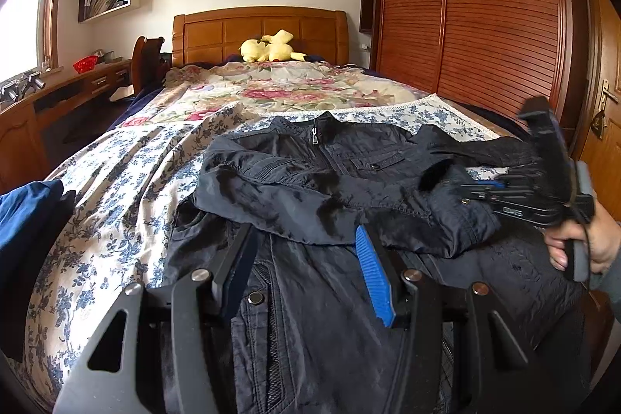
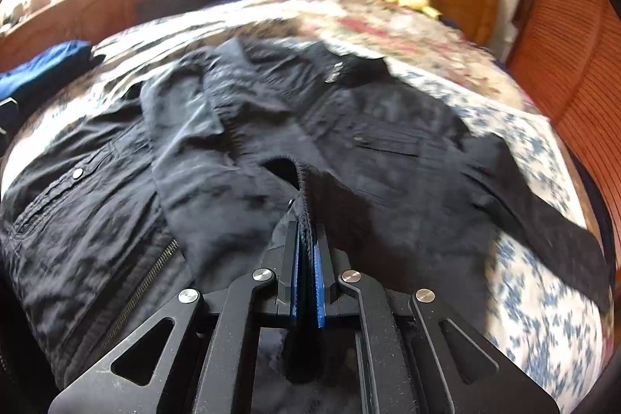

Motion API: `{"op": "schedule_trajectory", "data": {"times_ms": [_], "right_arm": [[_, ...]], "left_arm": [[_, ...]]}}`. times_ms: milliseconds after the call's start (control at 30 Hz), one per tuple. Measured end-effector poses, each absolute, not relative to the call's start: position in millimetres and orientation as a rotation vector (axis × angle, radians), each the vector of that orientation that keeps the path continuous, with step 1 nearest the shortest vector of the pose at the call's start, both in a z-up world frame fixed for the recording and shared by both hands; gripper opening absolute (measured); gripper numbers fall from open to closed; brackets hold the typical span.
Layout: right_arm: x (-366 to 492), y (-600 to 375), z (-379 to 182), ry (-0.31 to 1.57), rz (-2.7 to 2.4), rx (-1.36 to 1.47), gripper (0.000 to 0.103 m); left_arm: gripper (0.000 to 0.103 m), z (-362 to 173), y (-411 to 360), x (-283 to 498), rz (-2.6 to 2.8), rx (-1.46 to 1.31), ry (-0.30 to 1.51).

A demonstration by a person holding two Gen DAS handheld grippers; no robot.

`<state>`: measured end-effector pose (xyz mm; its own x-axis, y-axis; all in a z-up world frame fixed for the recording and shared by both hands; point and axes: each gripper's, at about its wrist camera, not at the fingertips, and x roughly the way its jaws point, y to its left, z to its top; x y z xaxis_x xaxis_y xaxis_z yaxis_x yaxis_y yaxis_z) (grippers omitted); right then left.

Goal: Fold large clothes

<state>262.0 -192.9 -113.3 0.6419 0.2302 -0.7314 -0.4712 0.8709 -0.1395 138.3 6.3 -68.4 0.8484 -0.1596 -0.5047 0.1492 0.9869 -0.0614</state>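
Note:
A black zip-up jacket lies front up on the bed, collar toward the headboard, with one sleeve folded across its chest. Low over the jacket's lower front, my left gripper stands open, its blue pads apart and nothing pinched between them. In the right wrist view my right gripper is shut on the ribbed cuff of a sleeve that lies over the jacket. The left wrist view shows that right gripper at the jacket's right side, with a hand holding its grip.
The bed has a blue-flowered sheet and a rose-patterned quilt. A yellow plush toy sits by the wooden headboard. A blue garment lies at the bed's left edge. There is a desk at left and a slatted wardrobe at right.

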Motion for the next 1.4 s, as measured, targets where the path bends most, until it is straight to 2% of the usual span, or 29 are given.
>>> {"op": "schedule_trajectory", "data": {"times_ms": [167,233,300,400,467,733,800,900,1233,1400], "right_arm": [[239,-232,-110,0.768,0.364,-0.260,0.005],[230,-243,-112,0.776,0.357,-0.244,0.014],[222,-253,-111,0.771,0.345,-0.241,0.029],[214,-263,-106,0.754,0.349,-0.223,0.040],[211,-268,-98,0.724,0.356,-0.215,0.043],[235,-261,-86,0.667,0.446,-0.213,0.043],[250,-256,-90,0.684,0.465,-0.212,0.032],[271,-250,-99,0.718,0.482,-0.207,0.028],[298,-246,-155,0.903,0.483,-0.235,0.028],[295,-251,-162,0.897,0.485,-0.215,0.028]], "left_arm": [[0.052,-67,-5,134,-0.181,-0.018,0.506],[0.052,-66,-11,134,-0.193,-0.016,0.505],[0.052,-63,-18,135,-0.217,-0.017,0.513],[0.054,-58,-29,137,-0.232,0.001,0.520],[0.055,-53,-35,140,-0.248,0.002,0.523],[0.056,-44,-54,162,-0.274,0.000,0.534],[0.056,-46,-59,172,-0.258,0.008,0.520],[0.056,-51,-63,189,-0.270,-0.003,0.526],[0.056,-99,-75,249,-0.291,0.005,0.590],[0.056,-128,-81,264,-0.313,0.013,0.650]]}}
